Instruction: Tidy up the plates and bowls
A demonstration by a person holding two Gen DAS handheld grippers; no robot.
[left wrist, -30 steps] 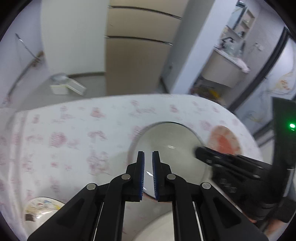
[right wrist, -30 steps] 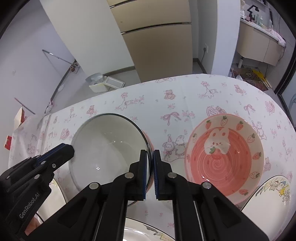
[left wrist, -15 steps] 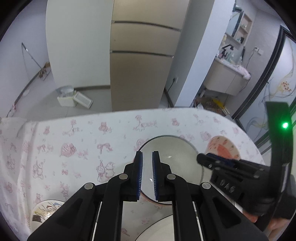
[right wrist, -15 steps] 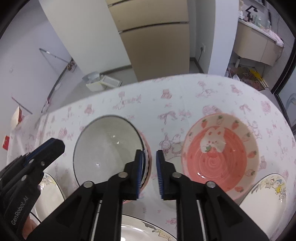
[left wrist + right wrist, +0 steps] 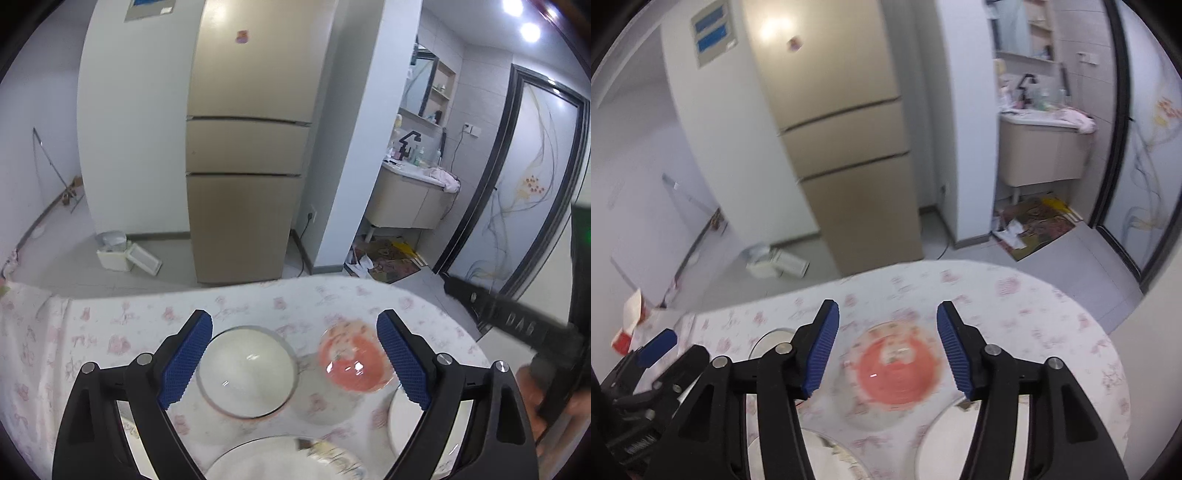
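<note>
Both grippers hang above the worktop with its pink-printed cloth. The left gripper has just been opening, its jaws now spread wide with nothing between them. Below it sits the white bowl, resting on the cloth. Just to the right of the white bowl lies the pink bowl, close but apart. The right gripper has just been opening too, partly spread and empty, framing the pink bowl. A white plate lies nearer than the white bowl.
</note>
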